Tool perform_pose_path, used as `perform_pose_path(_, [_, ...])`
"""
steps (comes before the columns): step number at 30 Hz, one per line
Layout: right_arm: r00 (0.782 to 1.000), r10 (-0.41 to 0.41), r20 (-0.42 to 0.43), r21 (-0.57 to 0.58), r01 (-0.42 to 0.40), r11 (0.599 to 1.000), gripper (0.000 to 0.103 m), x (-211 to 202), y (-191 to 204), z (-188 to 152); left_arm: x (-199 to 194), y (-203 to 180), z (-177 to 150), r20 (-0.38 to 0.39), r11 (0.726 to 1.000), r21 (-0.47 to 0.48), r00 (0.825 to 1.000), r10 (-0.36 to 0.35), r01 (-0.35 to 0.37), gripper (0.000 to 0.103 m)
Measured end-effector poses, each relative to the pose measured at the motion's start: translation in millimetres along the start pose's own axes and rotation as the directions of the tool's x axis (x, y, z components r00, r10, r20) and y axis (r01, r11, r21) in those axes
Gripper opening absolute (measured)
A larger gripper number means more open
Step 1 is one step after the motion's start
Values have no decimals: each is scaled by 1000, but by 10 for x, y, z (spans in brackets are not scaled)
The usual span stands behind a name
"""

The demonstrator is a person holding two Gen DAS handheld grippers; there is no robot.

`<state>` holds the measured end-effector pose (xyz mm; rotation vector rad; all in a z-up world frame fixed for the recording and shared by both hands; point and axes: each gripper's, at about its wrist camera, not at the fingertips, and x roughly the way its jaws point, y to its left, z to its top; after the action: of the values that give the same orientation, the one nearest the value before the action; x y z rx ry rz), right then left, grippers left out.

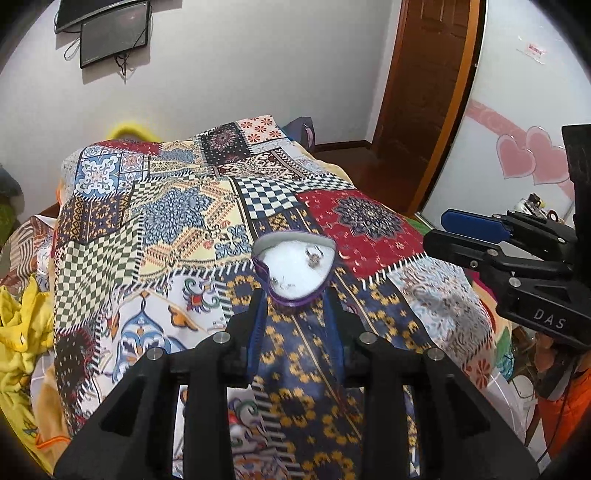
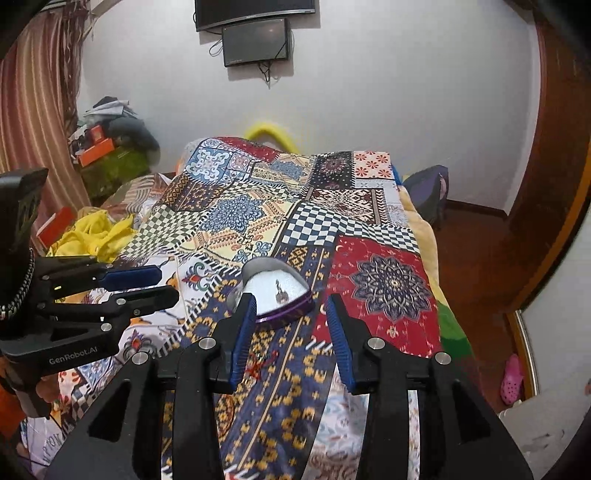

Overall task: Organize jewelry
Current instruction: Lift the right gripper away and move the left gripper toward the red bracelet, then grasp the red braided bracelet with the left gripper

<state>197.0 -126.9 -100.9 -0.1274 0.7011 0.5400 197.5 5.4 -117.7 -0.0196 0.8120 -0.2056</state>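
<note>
A purple heart-shaped jewelry box (image 1: 295,267) with white lining lies open on the patchwork bedspread (image 1: 166,221). Small silver pieces (image 1: 314,256) rest on the lining. My left gripper (image 1: 295,299) is open, its blue-padded fingers on either side of the box's near tip. In the right wrist view the box (image 2: 275,293) lies just beyond my right gripper (image 2: 291,306), which is open and empty. A small red piece (image 2: 258,363) lies on the cloth between the right fingers. Each gripper also shows from the side in the other view, the right one (image 1: 465,232) and the left one (image 2: 147,284).
Yellow clothes (image 2: 96,232) are piled left of the bed. Two screens (image 2: 255,26) hang on the far wall. A wooden door (image 1: 424,92) stands at the right, with a mirrored wardrobe (image 1: 524,129) beside it. Clutter (image 2: 107,147) is stacked by the curtain.
</note>
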Motion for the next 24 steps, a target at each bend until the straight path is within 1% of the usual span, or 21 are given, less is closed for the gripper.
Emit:
perform_pose_path(5, [1000,-7,-5,12,7,1000,36,-58,56,-146,16,-47,-174,-43,1000,10,999,-2,2,31])
perform_pose_path(10, [999,-21,-40,-2,21,1000,36,-8,106,-286,115,-110,-373,-99,1000,8,995,-14,15,31])
perform_pose_path(17, [996,-30,-83,0,30,1000,36,38,113,-496,372,-247,-616,-177,999,24,983,-40,45,31])
perform_pose_path(22, [993,-24,-113,21,26,999,36,107,58,-599,536,-301,-703,-217,998,31,975,-52,60,23])
perform_pose_path(24, [992,-25,-123,21,28,999,36,120,54,-627,574,-301,-730,-223,998,29,973,-52,60,15])
